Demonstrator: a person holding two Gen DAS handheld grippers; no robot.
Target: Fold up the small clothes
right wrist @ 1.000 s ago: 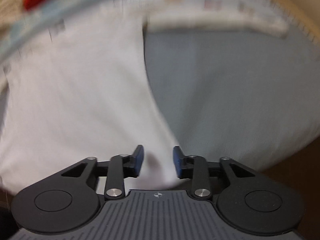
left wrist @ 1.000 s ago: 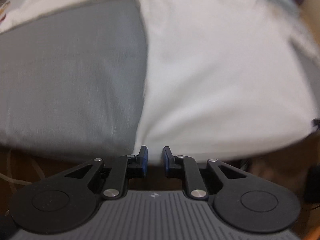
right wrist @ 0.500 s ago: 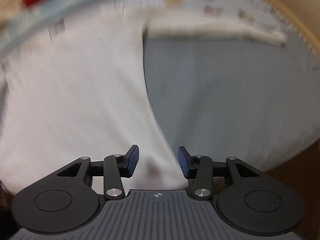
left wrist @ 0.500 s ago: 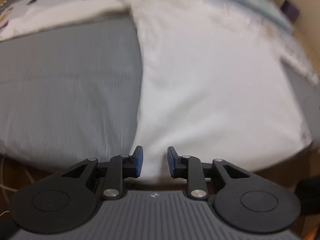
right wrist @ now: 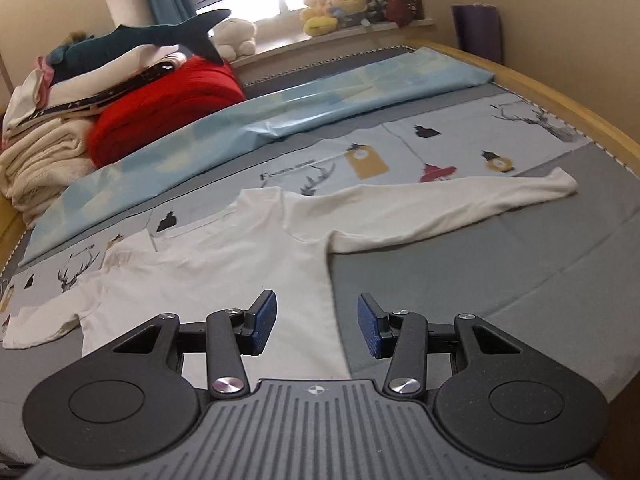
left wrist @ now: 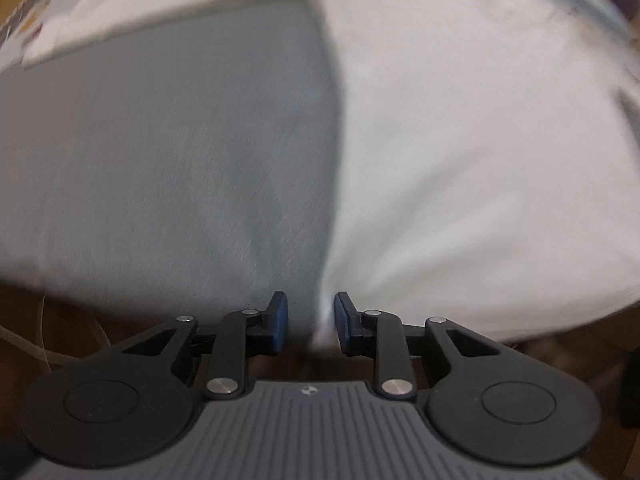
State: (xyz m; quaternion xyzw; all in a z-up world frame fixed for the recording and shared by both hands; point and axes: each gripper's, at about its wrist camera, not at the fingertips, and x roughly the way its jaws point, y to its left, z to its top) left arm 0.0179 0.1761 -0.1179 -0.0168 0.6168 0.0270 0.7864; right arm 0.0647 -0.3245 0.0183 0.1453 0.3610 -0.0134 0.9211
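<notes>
Right gripper (right wrist: 316, 326) has lifted off the shirt (right wrist: 248, 264), jaws apart and empty. Left gripper (left wrist: 307, 322), also parted, straddles the shirt's hem corner unpinched. Shirt lies flat on the bed (right wrist: 500, 280), sleeves spread; folding not begun.

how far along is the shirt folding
Done: the white long-sleeved shirt lies spread flat on the grey bedsheet, one sleeve stretched out. In hand: nothing; the right gripper is open above the hem, and the left gripper is open at the shirt's edge. Left: every fold.
</notes>
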